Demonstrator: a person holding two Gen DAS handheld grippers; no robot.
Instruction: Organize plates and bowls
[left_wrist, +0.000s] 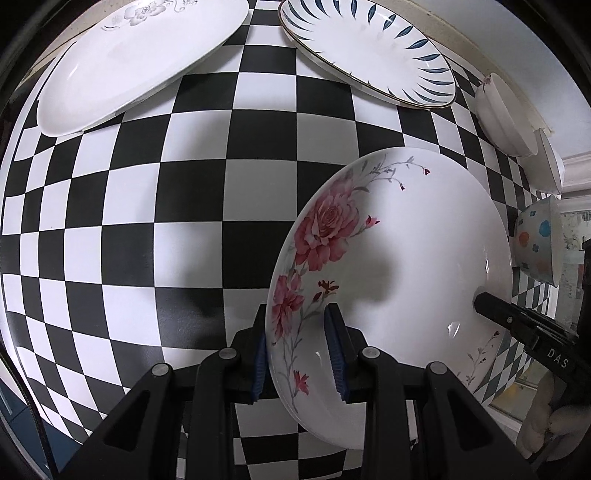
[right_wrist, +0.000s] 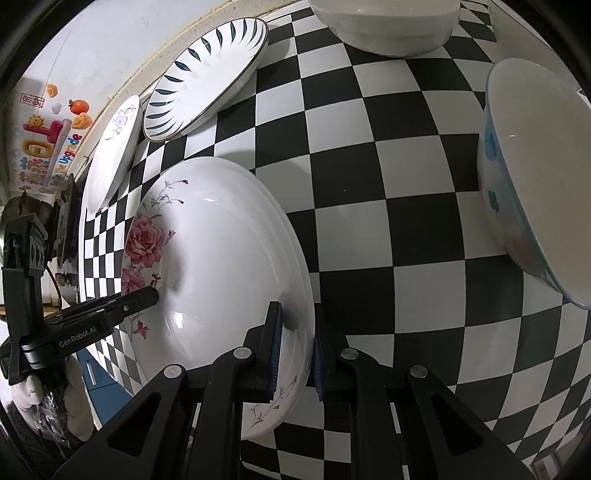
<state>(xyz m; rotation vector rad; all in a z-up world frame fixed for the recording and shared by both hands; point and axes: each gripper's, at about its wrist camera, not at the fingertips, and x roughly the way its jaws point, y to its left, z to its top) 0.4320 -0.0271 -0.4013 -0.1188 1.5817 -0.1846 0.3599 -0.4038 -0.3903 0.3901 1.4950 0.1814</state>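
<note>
Left tongs (left_wrist: 300, 343) clamp the rose plate (left_wrist: 399, 266) rim — checkered table (left_wrist: 147, 221) below.

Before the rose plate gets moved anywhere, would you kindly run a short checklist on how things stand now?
1. Left tongs clamped on rose plate rim: ok.
2. Right tongs clamped on the opposite rim: ok.
3. Plate clear of the checkered table: cannot tell.
4. Blue-leaf plate and grey-flower plate apart from the held plate: ok.
5. Dotted bowl clear of the right tongs: ok.
</note>
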